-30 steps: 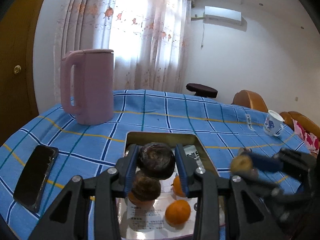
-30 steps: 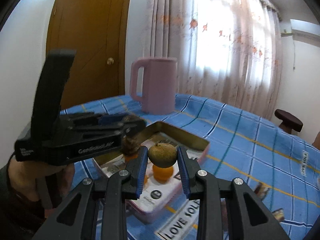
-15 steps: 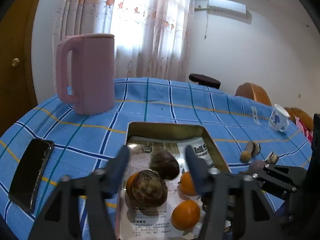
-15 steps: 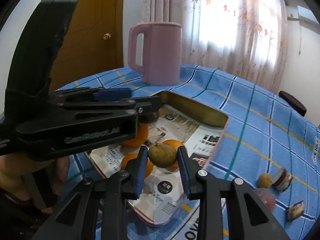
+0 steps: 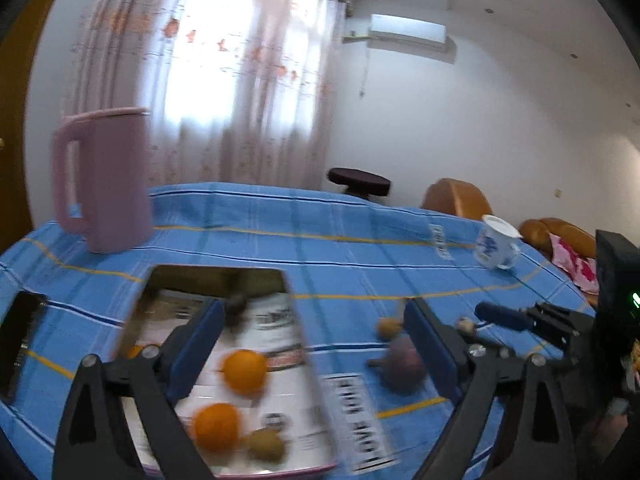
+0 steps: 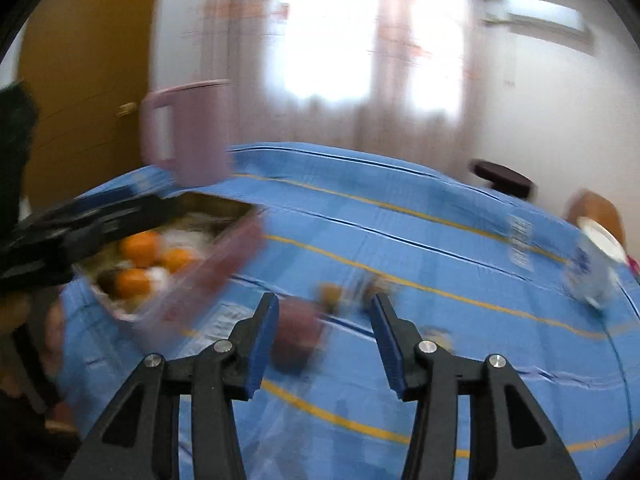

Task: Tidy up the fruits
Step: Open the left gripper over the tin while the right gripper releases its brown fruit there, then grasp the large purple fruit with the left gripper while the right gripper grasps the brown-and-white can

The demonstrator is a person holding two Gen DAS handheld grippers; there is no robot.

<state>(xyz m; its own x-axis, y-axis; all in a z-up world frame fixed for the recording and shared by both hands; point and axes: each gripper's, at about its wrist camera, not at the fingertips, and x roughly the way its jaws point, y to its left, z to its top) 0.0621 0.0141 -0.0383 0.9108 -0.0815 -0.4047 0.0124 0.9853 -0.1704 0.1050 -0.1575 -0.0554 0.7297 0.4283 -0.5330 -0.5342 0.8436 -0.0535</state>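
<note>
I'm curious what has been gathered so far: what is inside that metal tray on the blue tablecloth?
In the tray, on printed paper: two oranges, a third half hidden behind the left tongs, a brownish-green fruit and a dark blurred one near the back. The tongs' finger covers the rest.

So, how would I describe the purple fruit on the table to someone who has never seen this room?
Find the tray lined with newspaper on the blue checked tablecloth. Just right of it, outside, lies the purple fruit. It is bigger and darker than the small brown pieces behind it.
</note>
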